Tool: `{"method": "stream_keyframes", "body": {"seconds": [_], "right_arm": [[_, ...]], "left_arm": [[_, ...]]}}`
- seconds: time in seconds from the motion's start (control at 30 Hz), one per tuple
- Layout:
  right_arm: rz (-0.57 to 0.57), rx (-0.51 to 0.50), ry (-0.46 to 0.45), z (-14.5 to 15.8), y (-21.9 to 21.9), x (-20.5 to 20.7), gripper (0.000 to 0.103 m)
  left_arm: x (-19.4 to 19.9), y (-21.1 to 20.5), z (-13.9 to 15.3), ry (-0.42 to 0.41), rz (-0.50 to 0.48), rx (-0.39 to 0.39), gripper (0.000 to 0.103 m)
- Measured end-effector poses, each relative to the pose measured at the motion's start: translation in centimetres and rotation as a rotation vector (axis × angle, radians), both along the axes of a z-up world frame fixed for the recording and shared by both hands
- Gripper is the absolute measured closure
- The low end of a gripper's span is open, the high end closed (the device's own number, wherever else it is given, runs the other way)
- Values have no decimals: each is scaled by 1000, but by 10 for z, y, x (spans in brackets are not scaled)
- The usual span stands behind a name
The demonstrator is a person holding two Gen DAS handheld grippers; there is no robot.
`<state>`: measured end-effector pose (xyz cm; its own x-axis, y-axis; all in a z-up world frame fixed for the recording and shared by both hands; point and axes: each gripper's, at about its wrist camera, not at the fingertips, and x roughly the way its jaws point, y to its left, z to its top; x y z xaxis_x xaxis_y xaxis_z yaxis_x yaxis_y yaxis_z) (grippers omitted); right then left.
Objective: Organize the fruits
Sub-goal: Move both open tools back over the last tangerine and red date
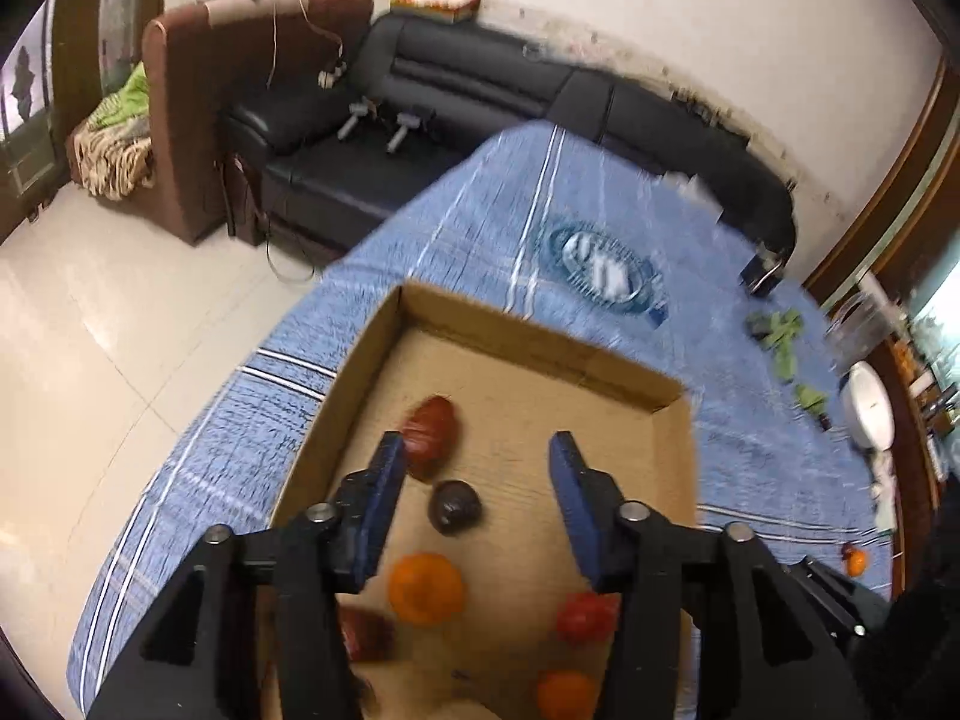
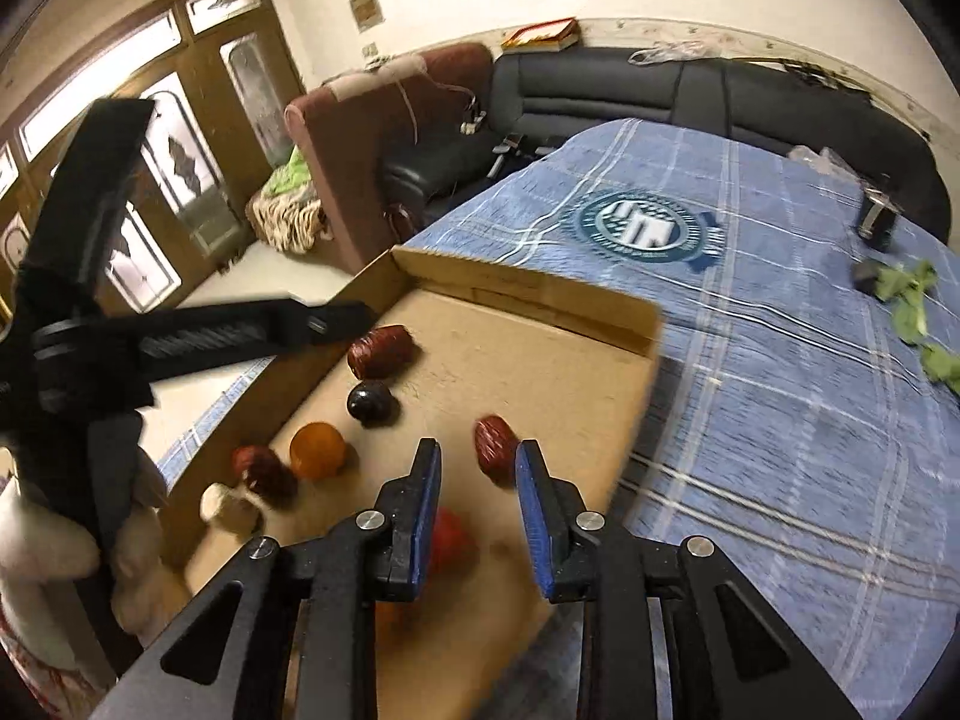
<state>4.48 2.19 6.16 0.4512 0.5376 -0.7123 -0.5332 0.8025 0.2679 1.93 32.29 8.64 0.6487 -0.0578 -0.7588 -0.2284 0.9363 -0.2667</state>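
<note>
Left wrist view: the left gripper (image 1: 477, 468) hung over the box (image 1: 528, 339) with its jaws apart and nothing between the pads. Below it lay a dark red fruit (image 1: 431, 433), a dark plum (image 1: 456, 507), an orange (image 1: 426, 588) and a red fruit (image 1: 585, 617). One small orange fruit (image 1: 853, 562) lay outside on the cloth (image 1: 750, 420), so the sorting looked mid-way; next that stray would need fetching.

Right wrist view: the right gripper (image 2: 478, 459) was parted narrowly and empty, a date (image 2: 495, 447) lying on the box floor just beyond its tips. It seemed freshly dropped, so the claw should back away without nudging it.
</note>
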Motion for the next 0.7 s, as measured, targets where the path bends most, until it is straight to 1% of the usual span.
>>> {"method": "stream_keyframes", "body": {"seconds": [0.1,0.17,0.2,0.3,0.4,0.47,0.57,0.63,0.7], "right_arm": [[-33,30,1,4,-24,-17,71],[-61,37,4,2,-40,-29,70],[-73,42,7,1,-47,-34,70],[-99,48,12,-3,-66,-46,70],[-134,32,4,-6,-92,-54,70],[-178,4,-6,-9,-117,-55,70],[-268,-23,-9,-11,-163,-48,71],[-378,-37,-6,-11,-210,-39,71],[-490,-56,-4,-12,-256,-28,71]], "left_arm": [[-26,-18,17,-72,-10,-25,43],[-43,-36,24,-111,-42,-51,40],[-48,-43,26,-121,-53,-57,38],[-66,-76,28,-142,-100,-70,38],[-79,-103,27,-154,-132,-73,37],[-89,-121,25,-160,-153,-76,37],[-97,-144,17,-147,-189,-54,37],[-95,-158,9,-118,-223,-41,37],[-94,-165,2,-98,-239,-45,37]]}}
